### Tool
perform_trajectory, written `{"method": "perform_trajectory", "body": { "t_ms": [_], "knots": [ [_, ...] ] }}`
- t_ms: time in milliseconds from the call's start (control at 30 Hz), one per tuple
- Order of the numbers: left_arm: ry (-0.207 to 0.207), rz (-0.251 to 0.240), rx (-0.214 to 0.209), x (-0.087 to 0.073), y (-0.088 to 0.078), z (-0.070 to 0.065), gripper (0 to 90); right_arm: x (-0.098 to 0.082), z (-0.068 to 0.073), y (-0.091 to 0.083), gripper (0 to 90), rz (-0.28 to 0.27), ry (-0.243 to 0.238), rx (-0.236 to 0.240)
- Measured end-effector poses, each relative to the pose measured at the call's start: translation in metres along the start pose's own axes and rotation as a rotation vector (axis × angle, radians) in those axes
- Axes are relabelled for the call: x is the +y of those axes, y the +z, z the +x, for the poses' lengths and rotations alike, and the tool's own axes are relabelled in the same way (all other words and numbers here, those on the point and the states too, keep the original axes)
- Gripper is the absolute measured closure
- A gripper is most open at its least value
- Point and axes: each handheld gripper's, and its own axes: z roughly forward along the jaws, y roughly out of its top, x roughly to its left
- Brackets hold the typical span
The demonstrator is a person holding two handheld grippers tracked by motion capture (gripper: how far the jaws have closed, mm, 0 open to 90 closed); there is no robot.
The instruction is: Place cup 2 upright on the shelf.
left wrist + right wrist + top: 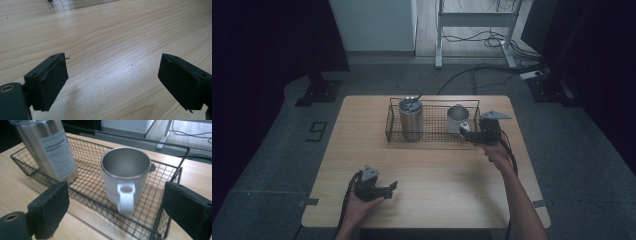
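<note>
A black wire basket [432,101] stands at the far middle of the wooden table [427,170]. Inside it, a steel tumbler [410,119] with a lid and a label stands at the left and a white mug [457,119] with a steel inside at the right. My right gripper [468,131] hovers at the basket's near right corner, jaws open. In the right gripper view the mug [125,170] is upright beyond the basket wall [95,202], its handle [126,197] facing my gripper [118,205]; the tumbler [55,152] is at the left. My left gripper [393,188] rests low near the front left, open over bare wood [113,80].
Behind the table on the floor are a white desk frame [474,20], loose cables [482,70] and two dark stand bases [319,92]. The table's right edge [524,145] lies close to my right hand.
</note>
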Motion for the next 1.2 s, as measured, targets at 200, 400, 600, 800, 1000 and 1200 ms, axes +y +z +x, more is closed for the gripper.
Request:
{"method": "perform_trajectory", "body": {
  "t_ms": [200, 400, 600, 800, 1000, 1200],
  "knots": [
    [0.000, -0.004, -0.001, 0.001, 0.000, -0.001, 9.0, -0.024, 0.002, -0.015, 10.1, -0.012, -0.003, -0.009],
    [-0.001, -0.002, 0.002, 0.000, 0.000, 0.000, 9.0, -0.052, 0.006, -0.031, 11.7, -0.016, 0.005, -0.001],
    [-0.001, -0.001, 0.003, 0.000, 0.000, 0.000, 9.0, -0.077, 0.011, -0.045, 12.1, 0.001, 0.007, -0.003],
    [0.003, 0.004, 0.005, 0.000, 0.001, -0.001, 9.0, -0.106, 0.016, -0.055, 12.6, 0.026, 0.021, -0.006],
    [0.005, 0.012, 0.006, -0.001, 0.003, -0.001, 9.0, -0.127, 0.019, -0.057, 12.7, 0.058, 0.029, -0.003],
    [0.007, 0.014, 0.006, -0.001, 0.004, -0.002, 9.0, -0.137, 0.022, -0.054, 12.7, 0.077, 0.020, -0.014]
  ]
}}
